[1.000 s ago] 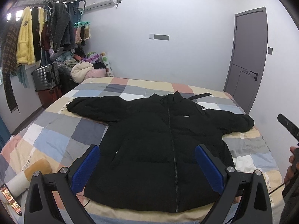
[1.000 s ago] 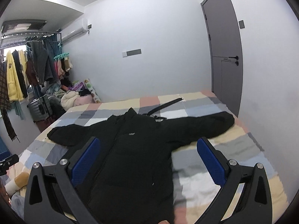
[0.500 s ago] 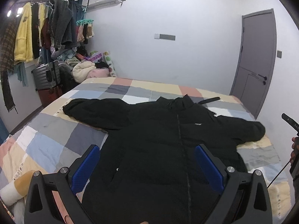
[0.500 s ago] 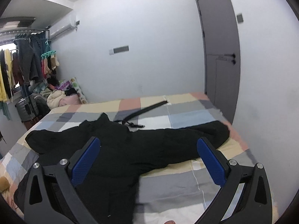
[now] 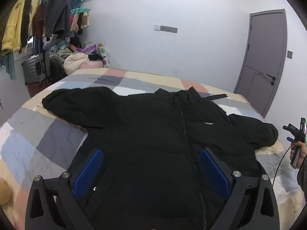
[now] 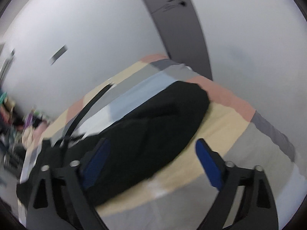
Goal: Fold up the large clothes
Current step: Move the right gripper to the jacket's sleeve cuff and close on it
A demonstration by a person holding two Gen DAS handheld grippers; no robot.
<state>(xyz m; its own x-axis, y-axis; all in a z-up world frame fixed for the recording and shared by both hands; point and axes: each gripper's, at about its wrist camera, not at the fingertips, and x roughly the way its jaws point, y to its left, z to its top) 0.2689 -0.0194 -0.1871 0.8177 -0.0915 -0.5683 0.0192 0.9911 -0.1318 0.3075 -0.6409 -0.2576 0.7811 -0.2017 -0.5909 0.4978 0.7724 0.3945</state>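
Note:
A black puffer jacket [image 5: 153, 134] lies face up and zipped on the checked bedspread [image 5: 38, 138], sleeves spread out to both sides. My left gripper [image 5: 151, 164] is open and empty, hovering over the jacket's lower front. My right gripper [image 6: 153, 157] is open and empty, tilted, just above the jacket's right sleeve [image 6: 153, 118] near its cuff. It also shows at the right edge of the left wrist view [image 5: 295, 134], beside the sleeve end. The right wrist view is blurred.
A black strap [image 5: 216, 96] lies on the bed behind the collar. A clothes rack [image 5: 38, 19], a suitcase [image 5: 36, 69] and a heap of clothes [image 5: 82, 57] stand at the left. A grey door [image 5: 264, 57] is at the right, with white walls close around the bed.
My left gripper moved forward over the jacket. My right gripper swung right, dropped toward the right sleeve and rolled to a tilt.

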